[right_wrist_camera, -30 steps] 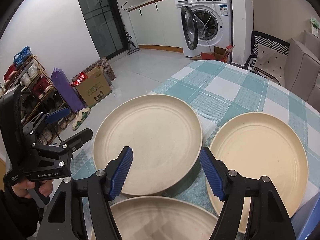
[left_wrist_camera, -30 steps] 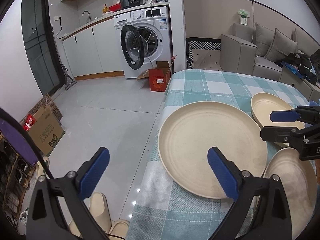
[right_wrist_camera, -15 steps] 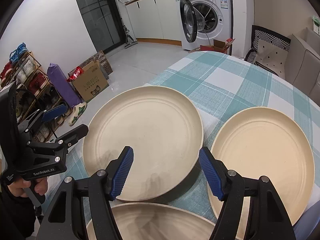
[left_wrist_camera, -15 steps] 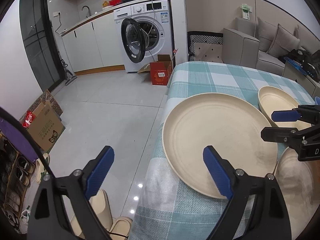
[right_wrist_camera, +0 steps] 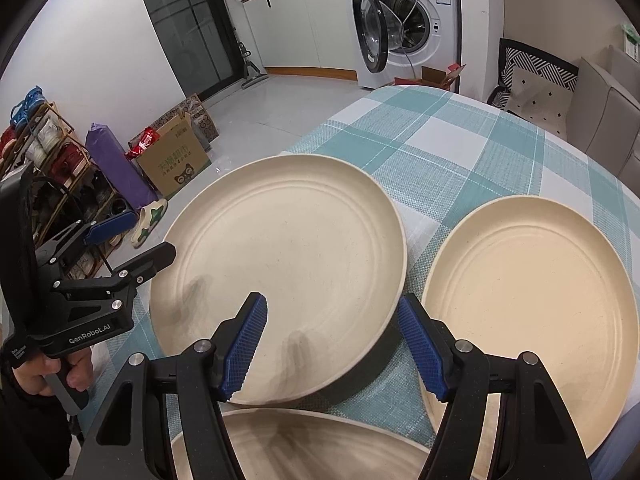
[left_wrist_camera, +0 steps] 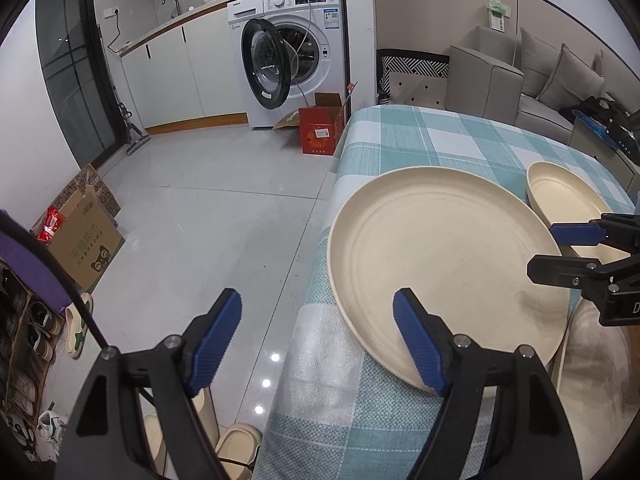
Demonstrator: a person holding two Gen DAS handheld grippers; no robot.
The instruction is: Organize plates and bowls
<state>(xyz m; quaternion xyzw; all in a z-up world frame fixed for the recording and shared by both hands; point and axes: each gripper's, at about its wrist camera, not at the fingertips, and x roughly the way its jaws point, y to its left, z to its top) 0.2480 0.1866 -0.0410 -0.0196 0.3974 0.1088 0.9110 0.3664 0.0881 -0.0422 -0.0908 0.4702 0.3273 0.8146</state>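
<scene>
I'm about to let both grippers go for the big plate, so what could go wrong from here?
1. The large plate sits at the table's edge, its rim overhanging slightly toward the floor; a nudge could tip it off.
2. The left gripper, jaws closing, has only one finger over the plate, so it may miss the rim.
3. The right gripper straddles the rim close to the near plate and right plate; lifting could knock them.

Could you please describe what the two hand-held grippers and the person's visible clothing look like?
Each hand-held gripper, left and right, has a black angular frame with silver bolts and two ribbed blue finger pads. White "GenRobot.AI" lettering marks the left one's body, seen from the right wrist. The hand on its grey handle emerges from a dark sleeve.
</scene>
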